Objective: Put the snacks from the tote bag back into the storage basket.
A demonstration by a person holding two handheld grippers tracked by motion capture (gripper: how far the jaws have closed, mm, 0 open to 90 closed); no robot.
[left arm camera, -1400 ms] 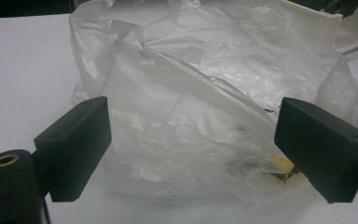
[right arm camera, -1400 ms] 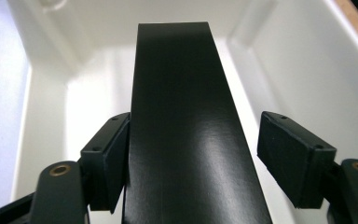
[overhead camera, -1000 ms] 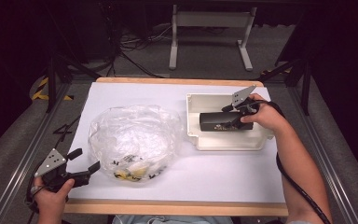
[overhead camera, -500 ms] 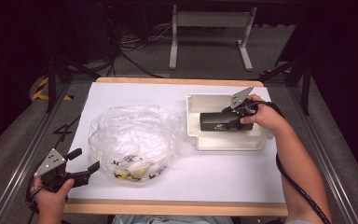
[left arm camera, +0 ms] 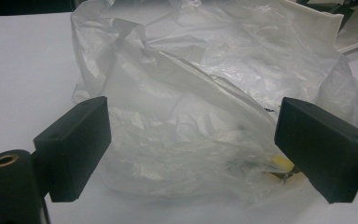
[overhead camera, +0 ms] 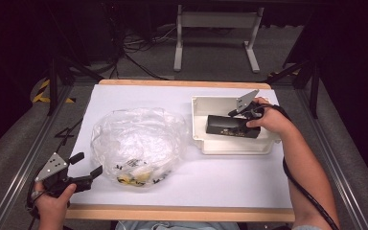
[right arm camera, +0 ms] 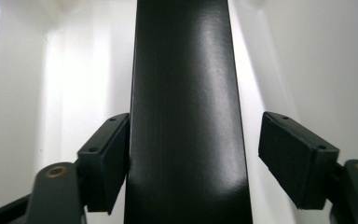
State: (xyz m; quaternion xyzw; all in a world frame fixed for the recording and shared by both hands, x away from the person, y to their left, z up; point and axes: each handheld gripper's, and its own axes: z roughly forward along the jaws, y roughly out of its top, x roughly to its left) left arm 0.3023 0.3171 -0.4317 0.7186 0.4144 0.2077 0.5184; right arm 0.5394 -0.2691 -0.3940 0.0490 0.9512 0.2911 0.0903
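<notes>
Plastic bag (overhead camera: 136, 143) beside white tray (overhead camera: 199, 140)

L gripper (overhead camera: 85, 165): blk jaws, grey tri plate | R gripper (right arm camera: 193, 158): blk pads w/ screw holes, blk cable

Clear plastic bag (overhead camera: 136, 143) at left-centre: thin, crinkled film, glossy highlights, milky where layers overlap. White bin (overhead camera: 234, 144) on the right: smooth hard plastic, soft sheen on inner walls. Black box (right arm camera: 186, 112) inside it: smooth, semi-gloss, faint lengthwise streaks. Table (overhead camera: 230, 187) top: matt white sheet, paper-like, with a light wood edge along the near and far sides. Gripper pads (left arm camera: 74, 144): matt black, slightly grainy plastic or rubber. Grey plate (overhead camera: 52, 165) on near-left gripper: flat dull metal look.
</notes>
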